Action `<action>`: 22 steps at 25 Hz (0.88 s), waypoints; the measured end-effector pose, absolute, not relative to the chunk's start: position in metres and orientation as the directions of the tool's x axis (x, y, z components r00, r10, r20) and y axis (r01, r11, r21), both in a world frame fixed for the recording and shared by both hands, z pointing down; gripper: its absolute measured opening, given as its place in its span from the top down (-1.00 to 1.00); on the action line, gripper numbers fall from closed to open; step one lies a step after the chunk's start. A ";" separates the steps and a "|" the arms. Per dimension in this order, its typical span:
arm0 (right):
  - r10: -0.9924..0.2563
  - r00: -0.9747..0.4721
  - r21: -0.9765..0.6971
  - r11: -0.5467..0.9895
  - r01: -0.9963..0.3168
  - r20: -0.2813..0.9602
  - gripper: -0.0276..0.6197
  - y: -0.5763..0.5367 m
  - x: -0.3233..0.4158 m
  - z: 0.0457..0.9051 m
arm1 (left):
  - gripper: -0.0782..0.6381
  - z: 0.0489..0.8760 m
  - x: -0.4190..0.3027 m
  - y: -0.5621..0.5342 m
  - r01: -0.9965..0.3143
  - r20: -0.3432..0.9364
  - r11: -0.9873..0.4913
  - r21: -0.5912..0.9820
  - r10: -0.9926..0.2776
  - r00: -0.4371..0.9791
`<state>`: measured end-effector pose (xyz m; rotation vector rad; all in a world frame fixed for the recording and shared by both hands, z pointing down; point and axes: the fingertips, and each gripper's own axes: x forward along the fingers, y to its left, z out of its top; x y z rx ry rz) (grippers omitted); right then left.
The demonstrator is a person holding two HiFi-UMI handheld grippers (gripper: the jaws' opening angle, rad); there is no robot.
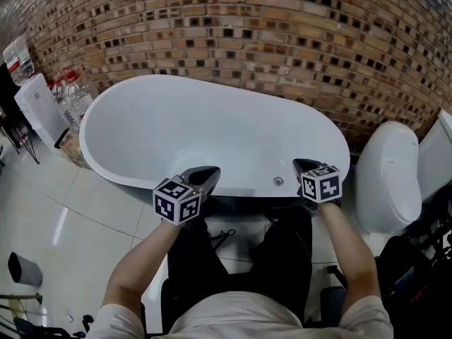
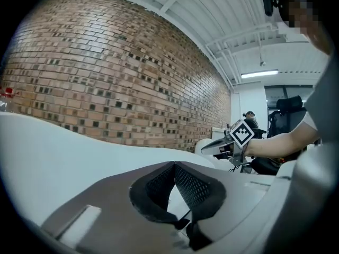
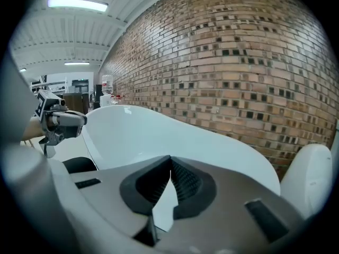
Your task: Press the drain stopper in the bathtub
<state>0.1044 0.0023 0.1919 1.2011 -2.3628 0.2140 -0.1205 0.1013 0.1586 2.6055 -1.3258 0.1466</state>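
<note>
A white oval bathtub (image 1: 141,182) stands against the brick wall. A small round metal fitting (image 1: 278,181) sits low on its near inner wall; I cannot tell whether it is the drain stopper. My left gripper (image 1: 209,172) hovers over the tub's near rim, shut with nothing between its jaws (image 2: 173,164). My right gripper (image 1: 302,164) hangs over the near rim just right of the fitting, also shut and empty (image 3: 170,159). Each gripper shows in the other's view: the right gripper (image 2: 220,143) and the left gripper (image 3: 68,119). The tub's floor is hidden from the gripper views.
A white toilet (image 1: 387,179) stands close to the tub's right end. At the left end are a white bin (image 1: 39,111) and several plastic bottles (image 1: 70,94). The person's legs in black trousers (image 1: 282,253) press against the tub's near side.
</note>
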 end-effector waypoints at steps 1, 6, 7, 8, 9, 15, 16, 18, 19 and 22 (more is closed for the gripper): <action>-0.722 -0.500 0.087 0.605 -0.791 0.479 0.87 -0.002 0.103 0.185 | 0.77 0.152 -0.117 0.098 -0.804 0.181 -0.578 0.138 -0.783 0.594; -0.736 -0.490 0.133 0.607 -0.784 0.466 0.87 -0.019 0.099 0.157 | 0.77 0.128 -0.101 0.086 -0.785 0.180 -0.615 0.078 -0.765 0.618; -0.738 -0.490 0.137 0.607 -0.783 0.464 0.87 -0.022 0.099 0.153 | 0.77 0.124 -0.098 0.084 -0.781 0.180 -0.621 0.069 -0.762 0.622; -0.739 -0.491 0.141 0.607 -0.782 0.461 0.87 -0.025 0.098 0.149 | 0.77 0.121 -0.095 0.081 -0.777 0.179 -0.627 0.063 -0.759 0.626; -0.740 -0.492 0.143 0.608 -0.781 0.458 0.87 -0.027 0.097 0.146 | 0.77 0.118 -0.092 0.079 -0.773 0.178 -0.632 0.057 -0.756 0.630; -0.741 -0.494 0.157 0.613 -0.775 0.455 0.87 -0.045 0.094 0.134 | 0.77 0.113 -0.079 0.063 -0.755 0.200 -0.655 0.028 -0.736 0.646; -0.741 -0.492 0.157 0.611 -0.776 0.457 0.87 -0.049 0.093 0.133 | 0.77 0.114 -0.080 0.060 -0.754 0.203 -0.656 0.027 -0.735 0.646; -0.740 -0.489 0.159 0.612 -0.775 0.462 0.87 -0.057 0.091 0.132 | 0.77 0.115 -0.081 0.053 -0.756 0.212 -0.655 0.028 -0.735 0.644; -0.738 -0.490 0.163 0.615 -0.772 0.463 0.87 -0.061 0.090 0.131 | 0.77 0.116 -0.081 0.049 -0.756 0.217 -0.654 0.030 -0.734 0.643; -0.736 -0.488 0.172 0.618 -0.767 0.470 0.87 -0.075 0.088 0.130 | 0.77 0.119 -0.080 0.035 -0.756 0.228 -0.654 0.037 -0.731 0.644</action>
